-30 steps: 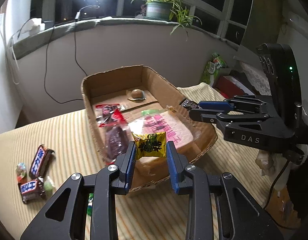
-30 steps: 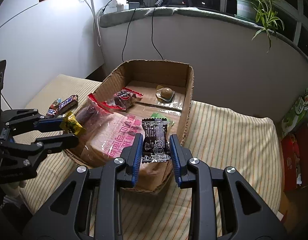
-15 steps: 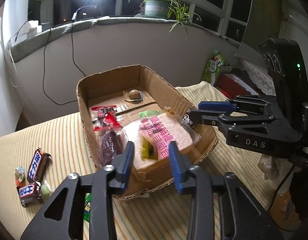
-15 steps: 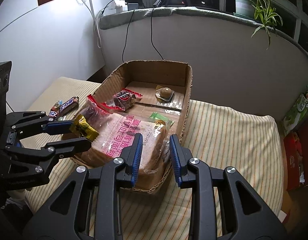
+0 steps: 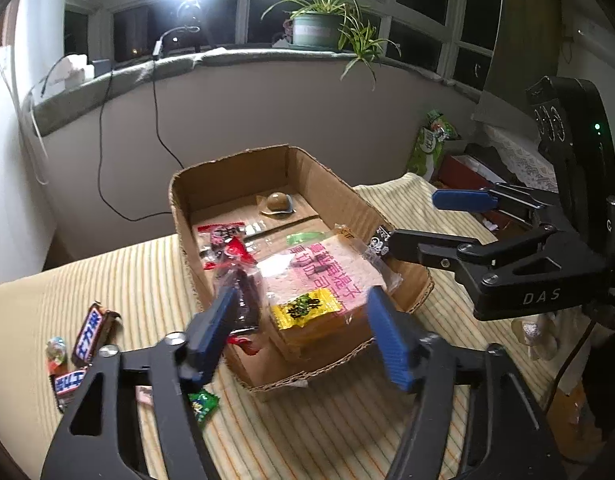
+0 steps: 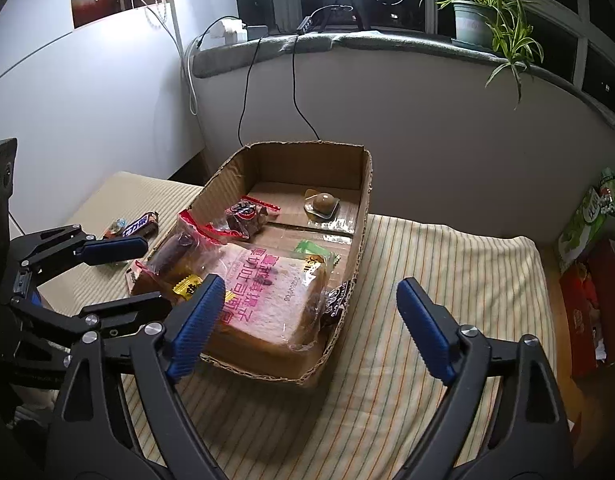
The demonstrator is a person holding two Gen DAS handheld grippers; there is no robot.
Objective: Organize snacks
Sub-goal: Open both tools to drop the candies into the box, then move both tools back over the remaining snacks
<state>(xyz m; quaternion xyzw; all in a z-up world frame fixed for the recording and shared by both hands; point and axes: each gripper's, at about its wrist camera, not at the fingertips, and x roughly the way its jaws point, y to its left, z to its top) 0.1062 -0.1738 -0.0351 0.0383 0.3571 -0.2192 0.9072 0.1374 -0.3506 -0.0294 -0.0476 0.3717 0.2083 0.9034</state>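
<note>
A cardboard box [image 5: 227,164] stands on the striped cloth and holds a bagged bread loaf [image 5: 327,268], red-wrapped snacks and a small brown cake. A yellow snack packet [image 5: 305,308] lies loose on the bread bag, below my left gripper [image 5: 300,294]. Its jaws are opening and the pads touch nothing. A black packet [image 6: 337,298] sits wedged between the loaf and the box's right wall. My right gripper [image 6: 309,284] hovers over the box's near right corner, its jaws opening and empty. Each gripper shows in the other's view: right gripper [image 5: 419,220], left gripper [image 6: 147,272].
Two chocolate bars [image 5: 89,338] and small candies lie on the cloth left of the box, with a green packet [image 5: 203,402] under my left gripper. A green bag [image 6: 587,220] and a red box stand off the cloth's right side. Cables hang down the wall behind.
Both grippers let go and spread their jaws. The yellow packet dropped onto the bread bag. The black packet dropped into the box beside the loaf. Neither hand shifted much.
</note>
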